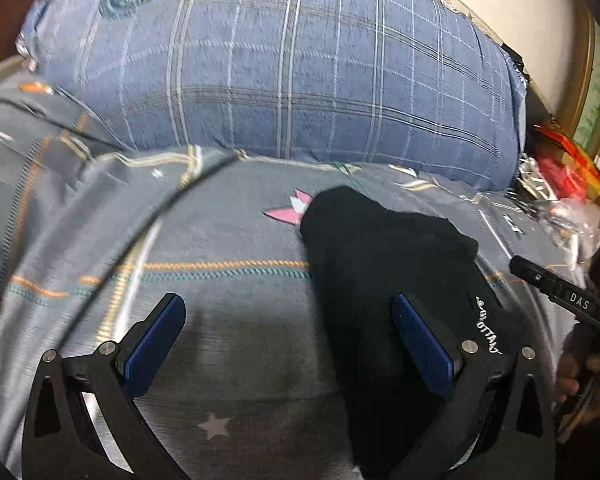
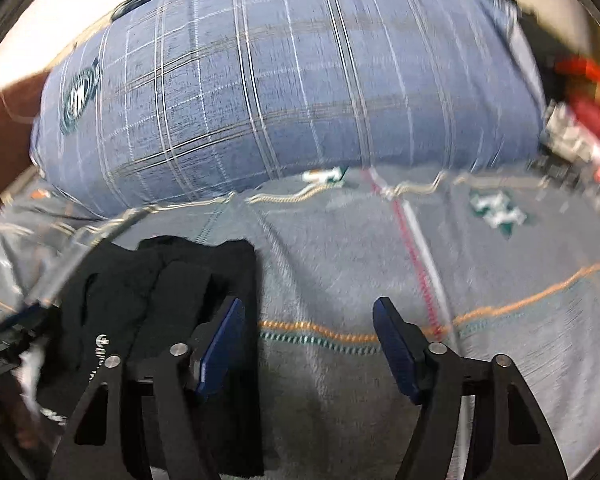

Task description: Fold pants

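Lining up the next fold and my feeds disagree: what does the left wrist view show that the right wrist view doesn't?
Left wrist only: a pink cat-ear print beside the black pants, and a grey star.

Right wrist only: a red and white stripe and a green emblem on the grey bedsheet.

Both: the pants, the sheet, the blue plaid pillow, and open tongs.

Left tool [image 1: 288, 344] with black linkage arms, blue ribbed pads, silver pivot screws, right tool [image 2: 308, 354] alike
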The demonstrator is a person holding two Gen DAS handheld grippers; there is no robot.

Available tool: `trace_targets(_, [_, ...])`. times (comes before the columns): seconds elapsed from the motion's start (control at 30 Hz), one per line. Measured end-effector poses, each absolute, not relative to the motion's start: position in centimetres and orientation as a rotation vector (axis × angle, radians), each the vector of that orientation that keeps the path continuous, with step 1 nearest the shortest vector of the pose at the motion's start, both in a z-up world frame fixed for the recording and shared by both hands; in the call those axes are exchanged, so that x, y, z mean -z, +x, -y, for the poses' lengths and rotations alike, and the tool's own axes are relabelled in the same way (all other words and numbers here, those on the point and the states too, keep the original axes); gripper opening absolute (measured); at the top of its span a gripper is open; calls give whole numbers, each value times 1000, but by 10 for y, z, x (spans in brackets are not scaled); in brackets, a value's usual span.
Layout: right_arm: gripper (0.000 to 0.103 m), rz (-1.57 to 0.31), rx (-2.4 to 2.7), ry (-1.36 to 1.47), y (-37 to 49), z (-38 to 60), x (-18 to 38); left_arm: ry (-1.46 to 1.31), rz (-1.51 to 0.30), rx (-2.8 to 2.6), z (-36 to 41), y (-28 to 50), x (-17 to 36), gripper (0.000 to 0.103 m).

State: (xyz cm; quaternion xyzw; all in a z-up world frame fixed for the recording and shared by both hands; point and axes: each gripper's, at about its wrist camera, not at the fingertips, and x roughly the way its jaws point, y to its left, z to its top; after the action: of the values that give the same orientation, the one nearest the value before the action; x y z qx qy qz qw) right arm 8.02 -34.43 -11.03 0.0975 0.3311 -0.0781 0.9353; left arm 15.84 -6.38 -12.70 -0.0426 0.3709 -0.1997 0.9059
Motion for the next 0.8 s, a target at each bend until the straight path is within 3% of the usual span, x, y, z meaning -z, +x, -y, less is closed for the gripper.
trace_targets(0.37, [71,-741,-105,443,94,354,127,-48,-810,641,95,144,130,103])
trace_targets(0.8, [72,-845,-211,392,106,332,139,-156,-912,737,94,156,141,103])
